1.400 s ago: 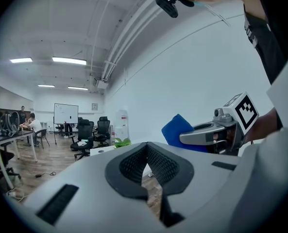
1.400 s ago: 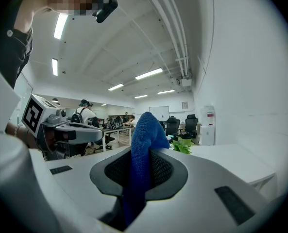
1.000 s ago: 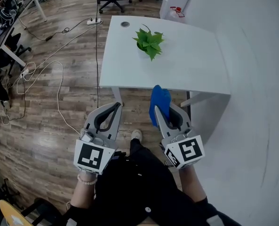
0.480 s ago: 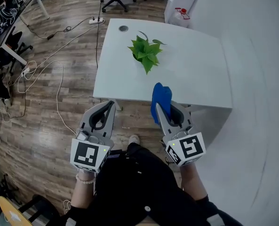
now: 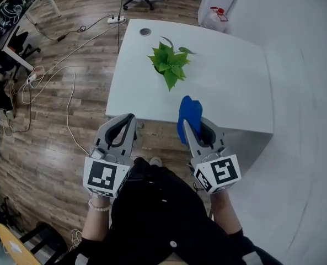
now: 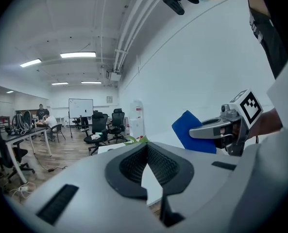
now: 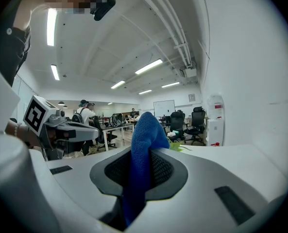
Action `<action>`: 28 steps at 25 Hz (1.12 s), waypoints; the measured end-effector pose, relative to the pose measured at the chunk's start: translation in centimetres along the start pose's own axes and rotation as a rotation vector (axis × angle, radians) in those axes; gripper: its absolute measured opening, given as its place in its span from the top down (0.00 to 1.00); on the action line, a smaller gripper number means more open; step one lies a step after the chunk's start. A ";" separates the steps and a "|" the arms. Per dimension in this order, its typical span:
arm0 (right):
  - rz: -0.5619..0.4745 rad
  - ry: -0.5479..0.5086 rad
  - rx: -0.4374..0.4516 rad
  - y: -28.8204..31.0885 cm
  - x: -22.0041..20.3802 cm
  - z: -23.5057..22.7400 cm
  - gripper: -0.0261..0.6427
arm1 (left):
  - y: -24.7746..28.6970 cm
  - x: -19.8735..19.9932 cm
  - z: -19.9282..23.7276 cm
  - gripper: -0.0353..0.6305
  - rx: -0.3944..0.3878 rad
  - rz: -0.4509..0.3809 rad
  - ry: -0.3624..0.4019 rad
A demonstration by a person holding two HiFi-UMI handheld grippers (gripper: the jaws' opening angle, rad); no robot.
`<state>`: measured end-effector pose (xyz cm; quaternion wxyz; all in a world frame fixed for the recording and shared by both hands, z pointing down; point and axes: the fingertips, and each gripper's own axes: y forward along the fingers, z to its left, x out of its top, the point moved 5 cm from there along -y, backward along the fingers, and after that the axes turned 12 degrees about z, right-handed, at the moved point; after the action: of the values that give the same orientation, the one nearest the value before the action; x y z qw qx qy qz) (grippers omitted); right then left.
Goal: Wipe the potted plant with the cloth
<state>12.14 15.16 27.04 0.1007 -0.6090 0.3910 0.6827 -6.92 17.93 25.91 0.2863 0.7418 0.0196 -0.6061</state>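
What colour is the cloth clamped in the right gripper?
Solid blue. The cloth shows best in the right gripper view, pinched between the right gripper jaws.

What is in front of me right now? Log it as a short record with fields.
table: white table, wood floor around it
potted plant: green potted plant standing on the far left part of the table, nothing touching it
cloth: blue cloth sticking up from the right gripper's jaws, over the near table edge
right gripper: right gripper shut on the cloth
left gripper: left gripper shut, nothing between its jaws
wiping: not yet begun, cloth well short of the plant
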 end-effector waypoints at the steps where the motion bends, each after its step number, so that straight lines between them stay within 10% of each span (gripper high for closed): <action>1: 0.002 0.003 0.001 0.0 -0.1 -0.2 0.83 | 0.3 0.0 0.1 0.93 0.004 0.005 0.004; 28: 0.104 0.116 -0.153 7.1 1.0 -7.3 0.83 | 15.3 -1.6 7.6 0.93 -0.165 0.214 -0.096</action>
<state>13.07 5.26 29.40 -0.0044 -0.6322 0.3737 0.6787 -8.30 2.27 32.70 0.4100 0.6838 -0.0233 -0.6031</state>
